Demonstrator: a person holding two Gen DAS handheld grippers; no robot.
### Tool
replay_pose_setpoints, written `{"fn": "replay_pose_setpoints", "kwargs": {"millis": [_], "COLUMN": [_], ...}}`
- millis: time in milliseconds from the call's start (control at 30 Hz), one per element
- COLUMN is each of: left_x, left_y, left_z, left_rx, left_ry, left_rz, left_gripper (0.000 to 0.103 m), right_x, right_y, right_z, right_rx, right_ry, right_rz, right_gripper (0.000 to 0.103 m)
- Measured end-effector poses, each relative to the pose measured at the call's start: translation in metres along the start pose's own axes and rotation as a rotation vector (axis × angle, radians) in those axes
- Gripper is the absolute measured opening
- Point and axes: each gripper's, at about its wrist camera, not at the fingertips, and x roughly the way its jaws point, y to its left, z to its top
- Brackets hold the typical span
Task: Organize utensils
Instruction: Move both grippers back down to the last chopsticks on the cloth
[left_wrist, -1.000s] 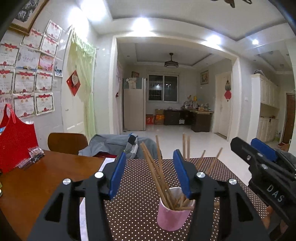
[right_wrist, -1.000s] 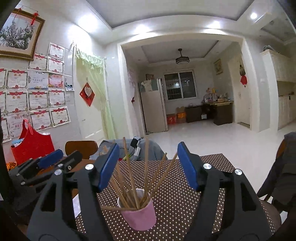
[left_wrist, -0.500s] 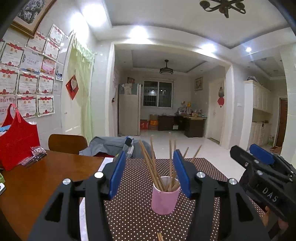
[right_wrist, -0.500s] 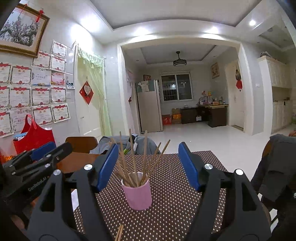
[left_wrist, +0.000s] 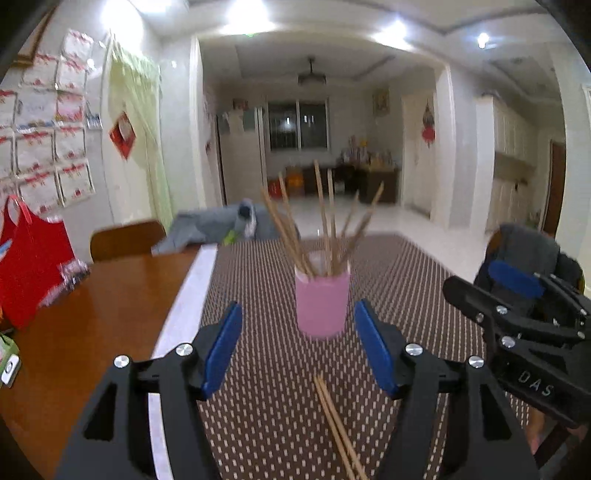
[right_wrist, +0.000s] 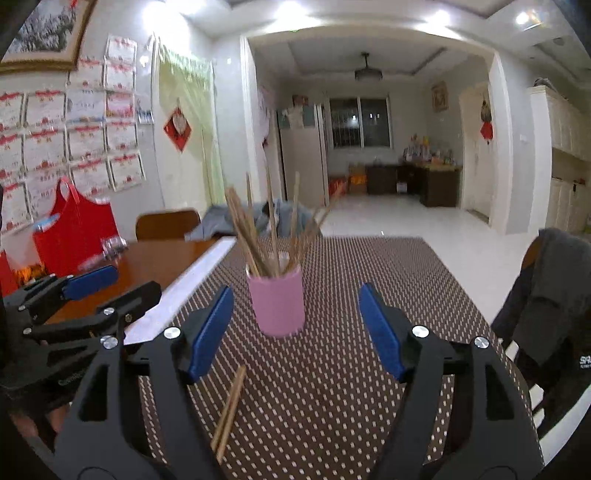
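1. Left gripper (left_wrist: 297, 347): jaws opening, nothing between the blue pads; it hangs above the dotted brown table mat (left_wrist: 399, 280).
2. Right gripper (right_wrist: 295, 328): jaws apart and empty, beside the left one and aimed the same way.
3. Pink cup (left_wrist: 322, 301): upright on the mat ahead of both grippers, holding a splayed bundle of wooden chopsticks (left_wrist: 325, 225).
4. Loose pair of chopsticks (left_wrist: 338, 428): flat on the mat, nearer the cameras than the cup, touching side by side.
5. Step in hand, as judged: collecting the loose pair for the cup. Approach low, pads either side of both sticks near their middle, and close squarely so neither rolls free.
6. Risk: standing sticks lean outward; enter the cup from above, clear of them.
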Motion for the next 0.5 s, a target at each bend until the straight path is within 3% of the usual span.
{"fn": "replay_pose_setpoints", "kwargs": {"millis": [167,300,500], "left_x": [0.034,0.067,0.097], "left_y": [0.006,0.009,0.011], "left_z": [-0.025,-0.053,-0.085], "left_rx": [-0.033,-0.061,-0.101], "left_ry": [0.206,0.419,0.600], "left_rz": [-0.057,-0.096,-0.112], "left_gripper": [0.063,0.063,0.063], "right_x": [0.017,0.031,0.044], "right_y": [-0.006,-0.014,-0.028], "right_z": [-0.024,-0.043,-0.068], "right_rx": [0.030,0.068,0.144], "right_ry": [0.121,0.231,0.360], "right_rz": [0.024,0.052,0.081], "right_gripper": [0.070,0.070,0.070]}}
